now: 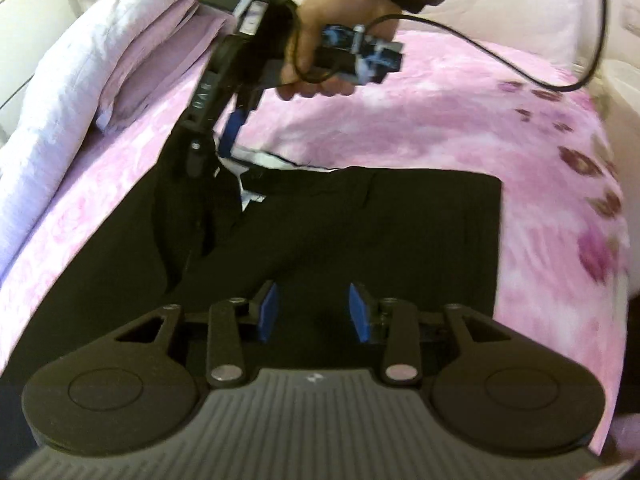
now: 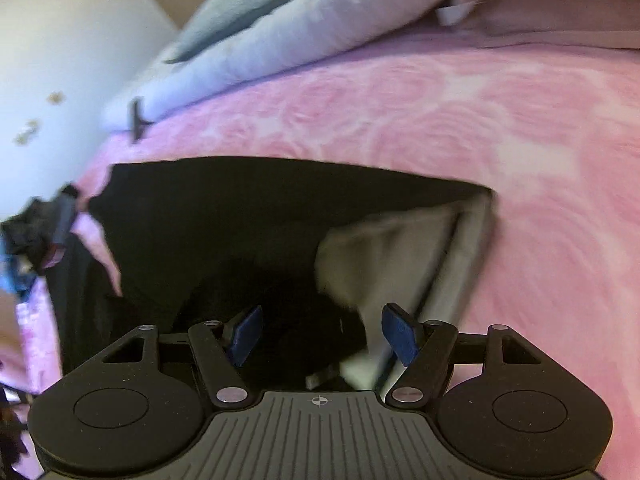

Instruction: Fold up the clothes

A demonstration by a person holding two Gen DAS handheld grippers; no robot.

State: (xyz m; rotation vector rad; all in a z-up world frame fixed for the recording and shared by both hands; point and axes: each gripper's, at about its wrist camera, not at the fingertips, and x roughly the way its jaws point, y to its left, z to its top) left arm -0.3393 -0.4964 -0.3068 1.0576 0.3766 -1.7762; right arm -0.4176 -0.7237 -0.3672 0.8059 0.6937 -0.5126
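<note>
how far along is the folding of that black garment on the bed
Partly done, it seems. The black garment lies flat on the pink bedspread with a straight right edge, as if folded there. In hand: the right tool is at its far corner, where pale lining shows; blur hides any grip. The left tool hangs open above it. Left: further folds.

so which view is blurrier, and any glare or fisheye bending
Right wrist view is blurrier: the grey lining and pink bedspread smear. Left wrist view blurs mainly at its right edge, black garment crisp. Both bend the bed; no glare.
</note>
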